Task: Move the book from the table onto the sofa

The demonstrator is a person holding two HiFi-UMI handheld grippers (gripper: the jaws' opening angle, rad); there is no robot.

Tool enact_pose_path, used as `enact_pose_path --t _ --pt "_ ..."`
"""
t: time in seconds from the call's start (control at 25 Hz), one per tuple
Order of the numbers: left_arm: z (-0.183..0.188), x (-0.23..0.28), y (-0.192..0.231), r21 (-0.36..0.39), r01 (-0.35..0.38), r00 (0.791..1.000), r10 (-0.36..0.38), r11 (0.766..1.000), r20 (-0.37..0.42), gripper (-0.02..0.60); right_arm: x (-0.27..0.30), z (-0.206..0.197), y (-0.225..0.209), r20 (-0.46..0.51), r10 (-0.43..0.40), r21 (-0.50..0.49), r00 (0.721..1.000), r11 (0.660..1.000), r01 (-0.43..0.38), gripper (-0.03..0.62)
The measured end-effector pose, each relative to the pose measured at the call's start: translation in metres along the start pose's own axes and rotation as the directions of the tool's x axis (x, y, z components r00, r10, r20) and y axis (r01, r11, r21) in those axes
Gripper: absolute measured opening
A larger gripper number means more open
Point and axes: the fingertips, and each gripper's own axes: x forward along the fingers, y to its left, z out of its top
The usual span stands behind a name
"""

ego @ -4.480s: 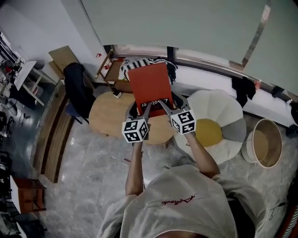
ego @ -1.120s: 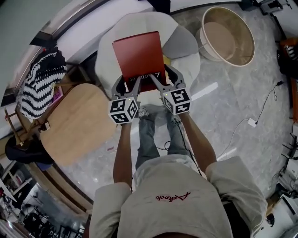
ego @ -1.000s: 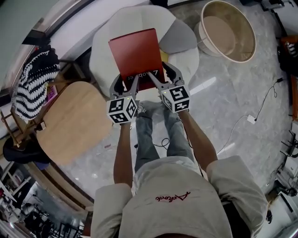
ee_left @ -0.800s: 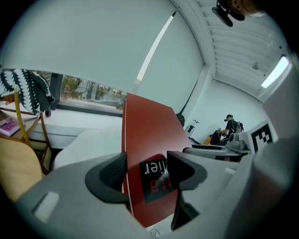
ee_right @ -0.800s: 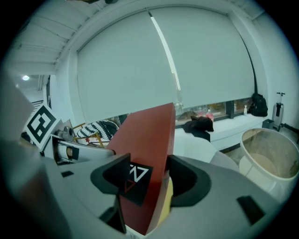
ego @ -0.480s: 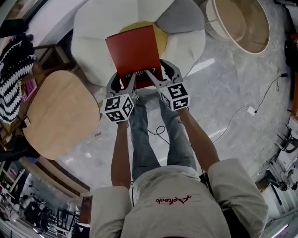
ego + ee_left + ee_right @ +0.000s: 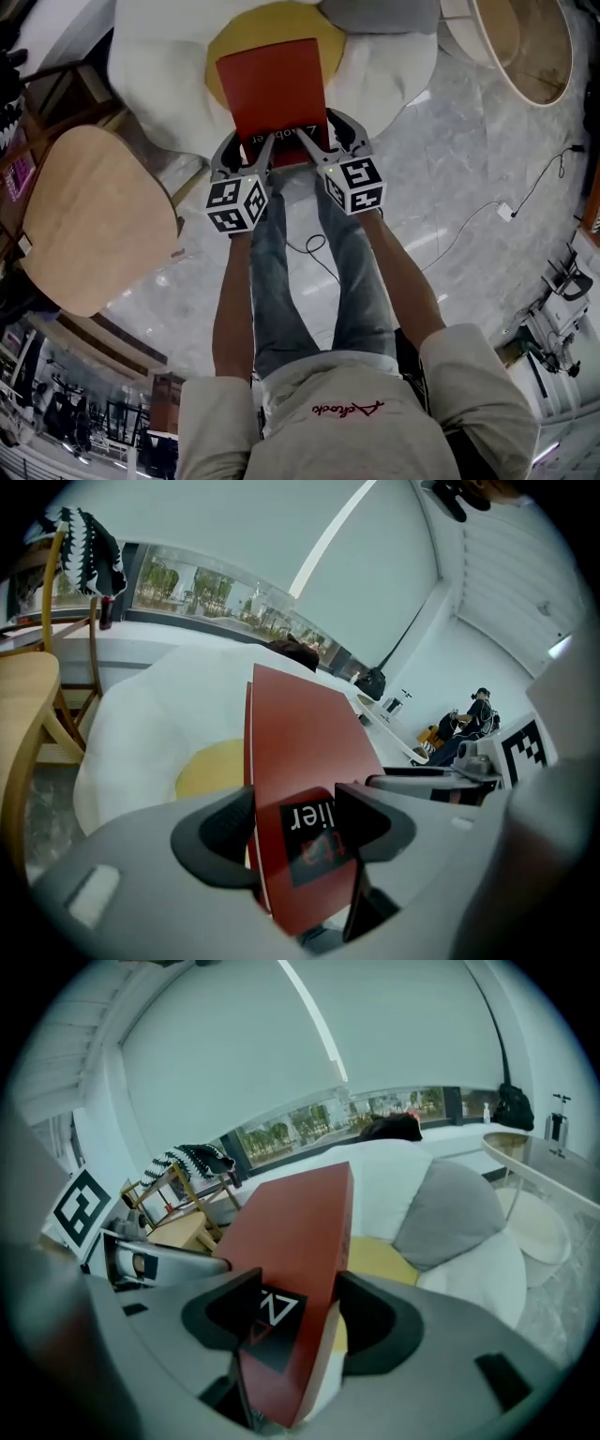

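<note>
Jaws hide part of the label on the book point(image 7: 275, 89). Left tongs point(image 7: 246, 152) and right tongs point(image 7: 323, 142) both clamp its near edge above the sofa point(image 7: 150, 66), which is cut off at the top. Marble floor point(image 7: 459, 197); wooden counter point(image 7: 84, 216) at left.

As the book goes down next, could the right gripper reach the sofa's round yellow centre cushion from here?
Probably yes: the right gripper, jaws shut on the red book, hangs over the round yellow cushion, with nothing visible between.
</note>
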Motion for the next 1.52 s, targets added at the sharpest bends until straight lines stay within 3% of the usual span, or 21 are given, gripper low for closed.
enact_pose_path --t 0.32,0.68,1.28,1.52 --pt "-0.034 0.048 0.019 -0.019 0.002 0.999 -0.003 1.000 -0.032 0.270 0.037 -0.040 -0.028 -0.052 -0.006 -0.002 0.999 1.000 0.006 0.250" --pt "-0.055 0.112 0.053 0.016 -0.014 0.997 0.015 1.000 -0.069 0.270 0.097 -0.072 -0.065 -0.100 -0.012 0.005 0.995 1.000 0.013 0.250" --pt "-0.041 0.195 0.103 0.090 -0.046 0.991 0.056 0.995 -0.118 0.262 0.190 -0.067 -0.114 -0.162 -0.009 -0.034 0.987 0.999 0.003 0.250" --pt "-0.051 0.214 0.116 0.018 -0.018 0.988 0.020 1.000 -0.155 0.264 0.210 -0.073 -0.122 -0.187 0.006 -0.065 0.982 0.998 -0.018 0.250"
